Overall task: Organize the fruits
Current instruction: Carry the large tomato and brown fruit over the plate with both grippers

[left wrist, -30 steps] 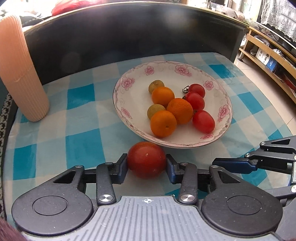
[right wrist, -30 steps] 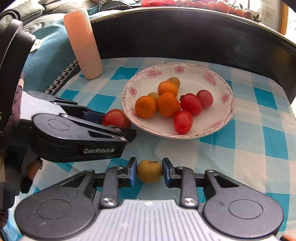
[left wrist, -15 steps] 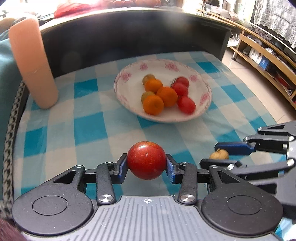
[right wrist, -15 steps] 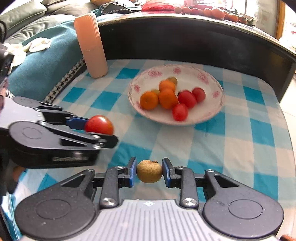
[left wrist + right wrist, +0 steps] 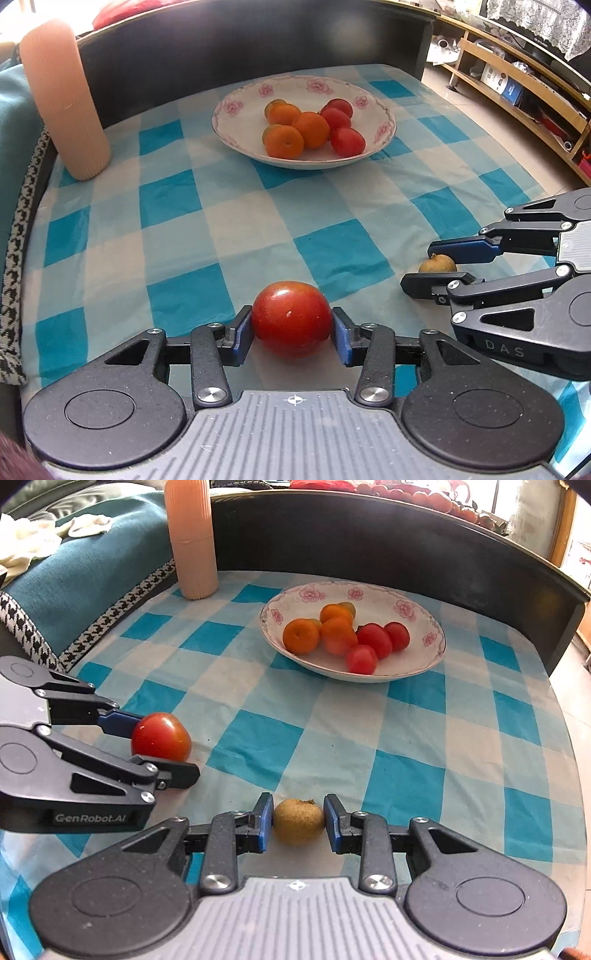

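My left gripper (image 5: 291, 326) is shut on a red tomato (image 5: 291, 314), low over the blue-and-white checked cloth near the table's front. In the right wrist view the same tomato (image 5: 160, 736) sits between the left gripper's (image 5: 166, 746) fingers. My right gripper (image 5: 298, 821) is shut on a small yellow-brown fruit (image 5: 298, 819), also low at the cloth. From the left wrist view that fruit (image 5: 437, 264) shows between the right gripper's (image 5: 421, 266) fingers. A flowered white plate (image 5: 236, 110) farther back holds oranges, small greenish fruits and red tomatoes.
A tall ribbed peach-coloured vase (image 5: 62, 99) stands at the back left of the cloth. A dark raised wall (image 5: 221, 48) runs behind the table. A teal blanket (image 5: 85, 565) lies left; wooden shelves (image 5: 517, 85) stand right. Open cloth lies between plate and grippers.
Both grippers have drawn back from the plate toward the table's near edge and come down to the cloth, each still shut on its fruit.
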`<state>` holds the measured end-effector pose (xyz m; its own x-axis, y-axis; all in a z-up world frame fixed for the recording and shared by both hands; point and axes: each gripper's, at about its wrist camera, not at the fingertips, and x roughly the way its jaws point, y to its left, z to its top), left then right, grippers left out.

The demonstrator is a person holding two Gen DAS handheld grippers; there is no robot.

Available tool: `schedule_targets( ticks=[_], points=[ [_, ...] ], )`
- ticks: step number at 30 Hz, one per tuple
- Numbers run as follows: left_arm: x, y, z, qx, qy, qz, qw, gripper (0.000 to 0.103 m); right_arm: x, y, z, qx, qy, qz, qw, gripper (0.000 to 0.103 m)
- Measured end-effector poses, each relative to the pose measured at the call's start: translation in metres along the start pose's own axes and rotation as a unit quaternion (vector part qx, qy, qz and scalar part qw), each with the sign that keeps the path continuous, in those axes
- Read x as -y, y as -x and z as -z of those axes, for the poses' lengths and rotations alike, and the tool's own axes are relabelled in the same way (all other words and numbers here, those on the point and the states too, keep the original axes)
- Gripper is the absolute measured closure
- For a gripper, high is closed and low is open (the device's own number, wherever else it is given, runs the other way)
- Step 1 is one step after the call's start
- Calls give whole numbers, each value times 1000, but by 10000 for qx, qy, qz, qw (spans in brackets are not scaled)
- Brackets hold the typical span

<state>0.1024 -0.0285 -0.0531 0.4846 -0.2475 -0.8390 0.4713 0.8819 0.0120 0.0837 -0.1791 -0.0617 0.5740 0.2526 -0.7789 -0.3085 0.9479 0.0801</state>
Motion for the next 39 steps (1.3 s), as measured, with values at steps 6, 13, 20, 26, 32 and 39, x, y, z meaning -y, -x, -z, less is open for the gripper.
schedule_targets(
  ticks=[6, 13, 20, 26, 32, 39],
  points=[
    [1, 0, 5, 60, -70, 58, 9999, 46, -3, 2, 2, -5, 124, 19, 9999, 57],
    [1, 3, 1, 34, -30, -5, 10000, 53, -1, 4, -2, -6, 49, -21, 10000, 57],
    [2, 9, -14, 212, 9, 36, 9998, 53, 5, 13, -19, 237, -182, -42, 9995, 58],
    [-1, 14, -38, 476, 129, -11, 9988, 53, 14, 16, -38, 464, -413, 14, 9981, 57],
    [-5, 12, -63, 685, 198, -59, 9974, 53, 29, 15, -60, 657, -621, 91, 9959, 57],
    [-14, -5, -89, 738, 380, -92, 9965, 53, 45, -1, -83, 736, -772, 241, 9940, 57]
  ],
)
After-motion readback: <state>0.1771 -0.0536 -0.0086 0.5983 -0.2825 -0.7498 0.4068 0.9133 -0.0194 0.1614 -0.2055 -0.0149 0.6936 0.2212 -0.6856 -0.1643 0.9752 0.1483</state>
